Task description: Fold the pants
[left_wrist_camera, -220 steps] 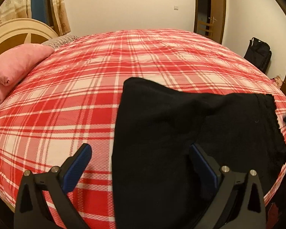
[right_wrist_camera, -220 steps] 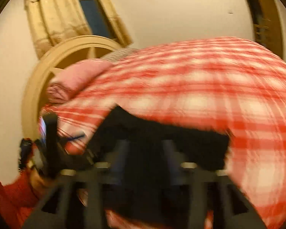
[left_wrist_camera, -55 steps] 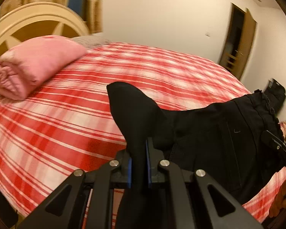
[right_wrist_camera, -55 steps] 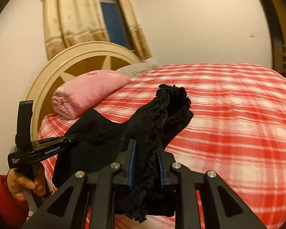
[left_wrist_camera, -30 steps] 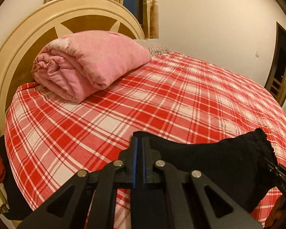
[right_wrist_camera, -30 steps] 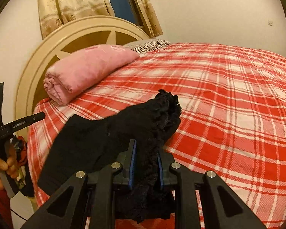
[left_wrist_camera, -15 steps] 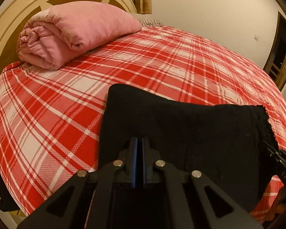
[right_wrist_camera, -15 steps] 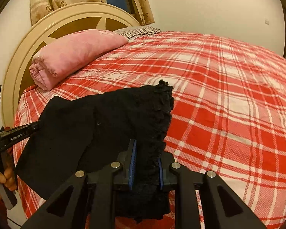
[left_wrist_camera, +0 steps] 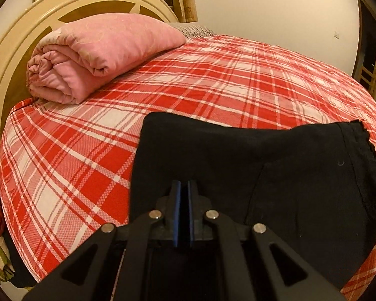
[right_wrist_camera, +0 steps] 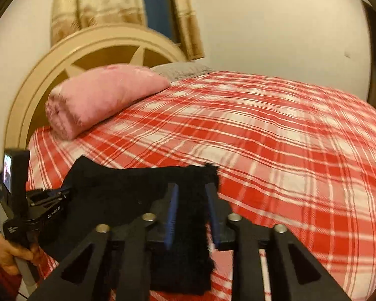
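Observation:
The black pants (left_wrist_camera: 250,165) lie spread on the red plaid bed (left_wrist_camera: 213,80) near its front edge, with the frilly waistband (left_wrist_camera: 371,155) at the right. My left gripper (left_wrist_camera: 183,188) is shut on the pants' near edge. In the right wrist view the pants (right_wrist_camera: 127,188) lie flat, and my right gripper (right_wrist_camera: 191,190) has its jaws slightly parted around the waistband edge (right_wrist_camera: 188,225), which still hangs between the blue pads. The left gripper (right_wrist_camera: 47,200) shows at the left, held by a hand.
A rolled pink blanket (left_wrist_camera: 100,52) lies by the cream headboard (left_wrist_camera: 10,55) at the back left. A doorway (left_wrist_camera: 368,50) is at the far right. Curtains (right_wrist_camera: 127,2) hang behind the headboard. The bed's front edge drops off below the pants.
Both grippers lowered the pants, which went from bunched and lifted to spread flat on the bed. The right gripper's jaws have started to part around the waistband. The left stays clamped.

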### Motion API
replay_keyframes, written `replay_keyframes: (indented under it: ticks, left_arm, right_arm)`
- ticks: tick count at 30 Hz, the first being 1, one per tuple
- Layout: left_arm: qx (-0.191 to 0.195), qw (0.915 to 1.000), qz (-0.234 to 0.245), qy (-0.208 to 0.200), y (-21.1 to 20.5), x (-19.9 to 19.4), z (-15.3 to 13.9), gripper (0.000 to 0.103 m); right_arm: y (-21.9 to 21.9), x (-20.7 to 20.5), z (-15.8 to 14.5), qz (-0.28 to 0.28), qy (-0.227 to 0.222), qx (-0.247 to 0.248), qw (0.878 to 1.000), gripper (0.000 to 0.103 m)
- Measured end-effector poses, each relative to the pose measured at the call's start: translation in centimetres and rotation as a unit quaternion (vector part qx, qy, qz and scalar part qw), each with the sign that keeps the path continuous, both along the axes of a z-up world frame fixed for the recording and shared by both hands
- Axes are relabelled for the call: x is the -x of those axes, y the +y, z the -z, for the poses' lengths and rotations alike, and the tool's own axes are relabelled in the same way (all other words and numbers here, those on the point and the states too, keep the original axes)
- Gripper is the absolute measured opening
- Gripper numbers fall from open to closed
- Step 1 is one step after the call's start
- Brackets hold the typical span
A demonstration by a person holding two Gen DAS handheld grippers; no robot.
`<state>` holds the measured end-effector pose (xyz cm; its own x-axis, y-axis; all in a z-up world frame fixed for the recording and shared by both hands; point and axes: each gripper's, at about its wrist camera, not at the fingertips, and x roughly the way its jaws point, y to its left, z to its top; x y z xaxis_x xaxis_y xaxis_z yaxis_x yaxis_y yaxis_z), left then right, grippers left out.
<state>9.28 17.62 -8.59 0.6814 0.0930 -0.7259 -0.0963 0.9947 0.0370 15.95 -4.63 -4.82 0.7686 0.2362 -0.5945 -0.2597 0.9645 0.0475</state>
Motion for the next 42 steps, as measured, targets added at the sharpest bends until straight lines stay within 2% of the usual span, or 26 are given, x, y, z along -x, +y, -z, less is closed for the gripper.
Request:
replay_keyframes:
  ticks: [5,7,11,20,24,26,28,29,31,34,35,37,38,40,42]
  left_arm:
    - [-0.007,1.0000,-0.002,-0.002,-0.2,0.0,0.1,0.006]
    - [-0.007,1.0000,-0.002,-0.002,-0.3,0.0,0.1,0.006]
    - [-0.013,0.9999,-0.003,-0.006,-0.4,-0.2,0.2,0.007]
    - [-0.058,0.9978,-0.011,-0.031,-1.4,-0.7,0.7,0.008]
    - [-0.060,0.9976,-0.011,-0.031,-1.5,-0.7,0.7,0.009]
    - [-0.071,0.9969,-0.013,-0.030,-1.6,-0.7,0.7,0.014]
    - [-0.089,0.9951,-0.029,-0.031,-1.6,-0.6,0.7,0.035]
    - [-0.098,0.9935,-0.046,-0.033,-1.5,-0.6,0.7,0.041]
    - [-0.098,0.9923,-0.069,-0.033,-0.9,-0.6,0.6,0.063]
    - [-0.067,0.9929,-0.094,-0.029,0.4,-0.7,0.6,0.074]
    - [-0.064,0.9927,-0.099,-0.029,0.6,-0.6,0.6,0.076]
    - [-0.066,0.9915,-0.109,-0.027,0.8,-0.5,0.7,0.086]
    - [-0.071,0.9906,-0.114,-0.026,0.8,-0.6,0.7,0.089]
    - [-0.075,0.9897,-0.120,-0.023,0.7,-0.5,0.7,0.096]
    - [-0.073,0.9906,-0.114,-0.017,0.9,-0.3,0.7,0.097]
  right_arm:
    - [1.0,-4.1,4.0,0.013,0.068,0.014,0.997,0.021]
    - [1.0,-4.7,5.4,0.015,0.073,0.022,0.997,0.021]
    - [0.2,-5.8,6.0,0.029,0.091,-0.006,0.995,0.018]
    - [0.8,-6.2,6.2,0.035,0.077,0.014,0.996,0.018]
    - [0.2,-3.8,4.5,0.029,0.037,0.012,0.999,0.020]
    - [-0.3,-2.0,3.6,0.026,0.023,0.002,0.999,0.020]
    - [-0.6,-0.1,3.3,0.026,0.021,0.004,0.999,0.020]
    - [-0.8,0.7,3.5,0.024,0.026,0.007,0.999,0.021]
    - [-0.9,1.7,4.2,0.021,0.038,0.013,0.999,0.021]
    - [-1.3,2.8,5.0,0.032,0.040,0.017,0.999,0.024]
    - [-1.7,2.8,5.1,0.043,0.045,0.009,0.998,0.030]
    - [-2.5,2.7,5.4,0.065,0.056,-0.010,0.996,0.042]
    - [-2.9,2.7,5.4,0.068,0.059,-0.021,0.996,0.044]
    - [-3.6,3.2,5.5,0.071,0.068,-0.046,0.994,0.045]
    - [-3.9,3.9,5.0,0.075,0.067,-0.056,0.993,0.045]
